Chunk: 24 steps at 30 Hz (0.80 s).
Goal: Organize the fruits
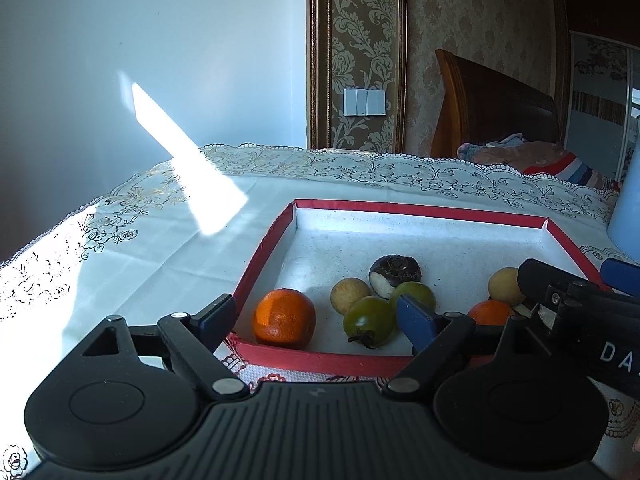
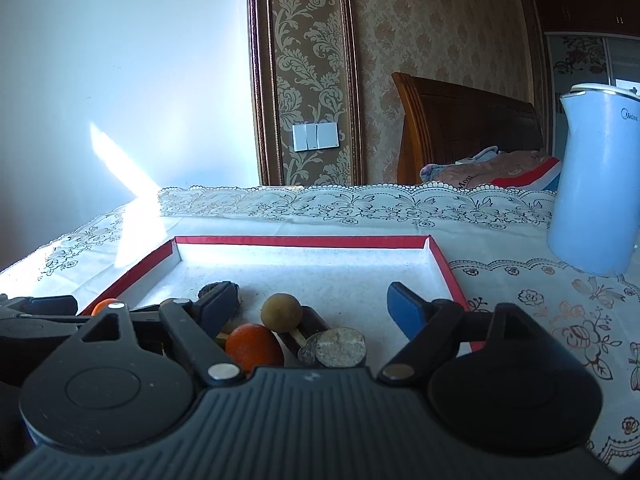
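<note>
Fruits: all lie inside red-rimmed tray point(image 1: 420, 210), near its front wall | left gripper point(image 1: 316, 318): jaws wide, holding nothing, orange point(image 1: 283, 319) between them | right gripper point(image 2: 312, 306): jaws wide, empty | risk: round longan point(image 2: 281, 313) may roll if a finger nudges it.

Red-rimmed tray point(image 2: 440, 258) holding orange point(image 2: 253, 345), longan point(image 2: 281, 311), white kettle point(image 2: 596, 184) beside
</note>
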{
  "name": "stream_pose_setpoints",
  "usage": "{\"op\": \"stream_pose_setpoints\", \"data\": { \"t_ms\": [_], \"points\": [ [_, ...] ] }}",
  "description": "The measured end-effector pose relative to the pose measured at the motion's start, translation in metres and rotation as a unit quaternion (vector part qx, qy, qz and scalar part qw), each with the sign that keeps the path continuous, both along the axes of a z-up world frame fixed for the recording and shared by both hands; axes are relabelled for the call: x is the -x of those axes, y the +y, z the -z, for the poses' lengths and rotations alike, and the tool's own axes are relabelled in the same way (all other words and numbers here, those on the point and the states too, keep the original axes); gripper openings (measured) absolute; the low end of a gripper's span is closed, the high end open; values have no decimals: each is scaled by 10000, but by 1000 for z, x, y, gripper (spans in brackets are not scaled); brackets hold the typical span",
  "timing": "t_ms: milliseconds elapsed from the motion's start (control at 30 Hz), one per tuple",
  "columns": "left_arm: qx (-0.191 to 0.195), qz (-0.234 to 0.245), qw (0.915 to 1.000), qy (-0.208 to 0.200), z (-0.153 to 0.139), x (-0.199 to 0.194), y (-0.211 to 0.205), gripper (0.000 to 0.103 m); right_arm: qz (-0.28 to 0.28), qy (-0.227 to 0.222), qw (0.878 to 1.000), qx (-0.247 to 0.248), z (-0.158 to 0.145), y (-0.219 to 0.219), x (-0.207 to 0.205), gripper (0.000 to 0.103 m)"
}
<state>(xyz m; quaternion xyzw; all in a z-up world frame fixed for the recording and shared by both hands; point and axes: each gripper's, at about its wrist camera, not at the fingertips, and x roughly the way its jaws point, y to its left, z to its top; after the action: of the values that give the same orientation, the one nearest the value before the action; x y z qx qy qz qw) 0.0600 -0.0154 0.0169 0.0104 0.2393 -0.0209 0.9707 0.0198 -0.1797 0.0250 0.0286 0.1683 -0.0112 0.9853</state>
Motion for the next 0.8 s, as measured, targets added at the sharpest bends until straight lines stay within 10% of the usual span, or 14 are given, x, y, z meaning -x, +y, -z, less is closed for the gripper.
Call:
{"op": "stream_pose_setpoints", "data": {
  "t_ms": [800],
  "points": [
    [-77,206,9993,308,14,50,8,95,72,-36,9989,-464,3,-2,67,92]
  ]
}}
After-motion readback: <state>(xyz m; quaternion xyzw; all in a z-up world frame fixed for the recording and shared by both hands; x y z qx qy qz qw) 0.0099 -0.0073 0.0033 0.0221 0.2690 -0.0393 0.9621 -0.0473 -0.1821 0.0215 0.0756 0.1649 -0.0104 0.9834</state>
